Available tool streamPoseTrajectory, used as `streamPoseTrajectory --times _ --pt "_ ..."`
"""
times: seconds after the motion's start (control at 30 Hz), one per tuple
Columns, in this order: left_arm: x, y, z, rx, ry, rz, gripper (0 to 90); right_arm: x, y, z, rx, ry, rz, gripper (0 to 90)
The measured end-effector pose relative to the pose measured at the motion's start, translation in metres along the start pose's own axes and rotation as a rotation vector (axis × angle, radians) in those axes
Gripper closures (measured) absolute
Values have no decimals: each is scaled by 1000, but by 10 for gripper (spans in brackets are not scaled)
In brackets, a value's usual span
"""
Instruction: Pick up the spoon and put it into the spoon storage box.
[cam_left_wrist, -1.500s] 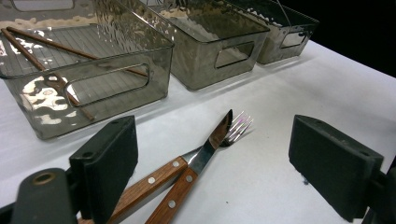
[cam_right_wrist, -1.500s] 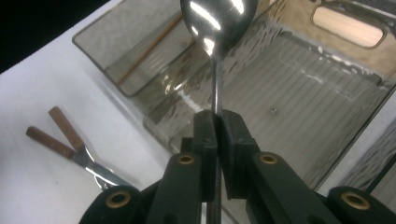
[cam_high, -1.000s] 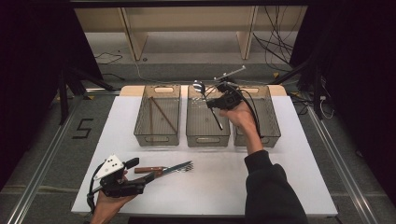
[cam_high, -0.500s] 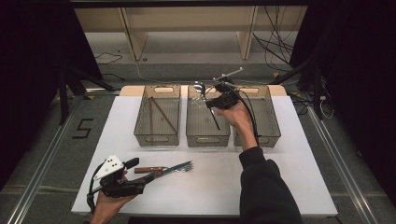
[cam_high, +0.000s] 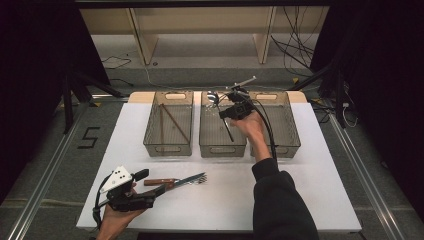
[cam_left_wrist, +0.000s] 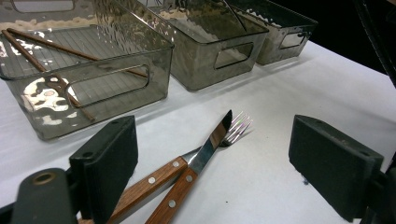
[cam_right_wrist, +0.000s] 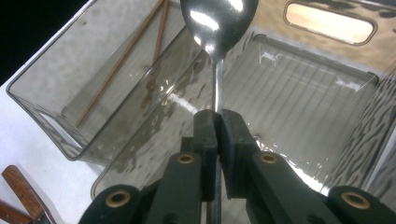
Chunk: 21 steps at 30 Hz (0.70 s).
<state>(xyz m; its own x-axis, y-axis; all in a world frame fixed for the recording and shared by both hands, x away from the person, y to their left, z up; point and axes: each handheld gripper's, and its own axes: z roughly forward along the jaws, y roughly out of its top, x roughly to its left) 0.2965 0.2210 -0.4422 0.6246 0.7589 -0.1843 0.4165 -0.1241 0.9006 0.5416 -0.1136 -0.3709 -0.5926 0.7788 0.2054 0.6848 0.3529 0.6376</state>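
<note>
My right gripper (cam_high: 231, 111) (cam_right_wrist: 218, 122) is shut on the handle of a metal spoon (cam_high: 213, 97) (cam_right_wrist: 218, 18). It holds the spoon over the middle smoky bin (cam_high: 222, 149) (cam_right_wrist: 299, 84), bowl towards the far side. At the table's front left, my left gripper (cam_high: 151, 182) (cam_left_wrist: 212, 156) stands open. Its jaws lie either side of the wooden handles of a knife (cam_high: 162, 183) (cam_left_wrist: 214, 138) and a fork (cam_high: 194, 178) (cam_left_wrist: 239, 126), which lie crossed on the white table. Nothing is gripped there.
Three bins stand in a row at the back. The left bin (cam_high: 167, 148) (cam_left_wrist: 112, 84) holds brown chopsticks (cam_high: 175, 122) (cam_left_wrist: 46, 44) (cam_right_wrist: 121, 58). The right bin (cam_high: 289, 148) (cam_left_wrist: 285, 39) is partly behind the person's right hand. Cables lie on the floor beyond the table.
My right gripper has edged slightly to the left over the middle bin with the spoon in it. The left gripper, knife and fork have not moved.
</note>
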Motion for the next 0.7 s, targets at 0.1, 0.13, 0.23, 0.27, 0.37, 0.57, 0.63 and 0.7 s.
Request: streamPoseTrajectory --times 0.1,0.13,0.23,0.27,0.37,0.57,0.63,0.7 --pt "0 0 0 -1 0 -1 153 0 -2 3 6 -3 3 860" --pt "0 0 0 -3 0 -4 153 0 -2 3 9 -3 8 860" --pt "0 0 0 -3 1 -4 153 -1 -4 6 16 -5 11 860" --pt "0 0 0 -1 0 -2 153 -2 -5 7 19 -6 11 860" --pt "0 0 0 0 0 -1 153 -3 -8 9 30 -13 23 860" --pt "0 0 0 0 0 -2 153 -5 -13 16 52 -14 38 856" --pt "0 0 0 0 0 -1 153 -5 -14 18 60 -18 37 854" --pt "0 0 0 -2 1 -5 153 -5 -14 20 69 -26 45 853"
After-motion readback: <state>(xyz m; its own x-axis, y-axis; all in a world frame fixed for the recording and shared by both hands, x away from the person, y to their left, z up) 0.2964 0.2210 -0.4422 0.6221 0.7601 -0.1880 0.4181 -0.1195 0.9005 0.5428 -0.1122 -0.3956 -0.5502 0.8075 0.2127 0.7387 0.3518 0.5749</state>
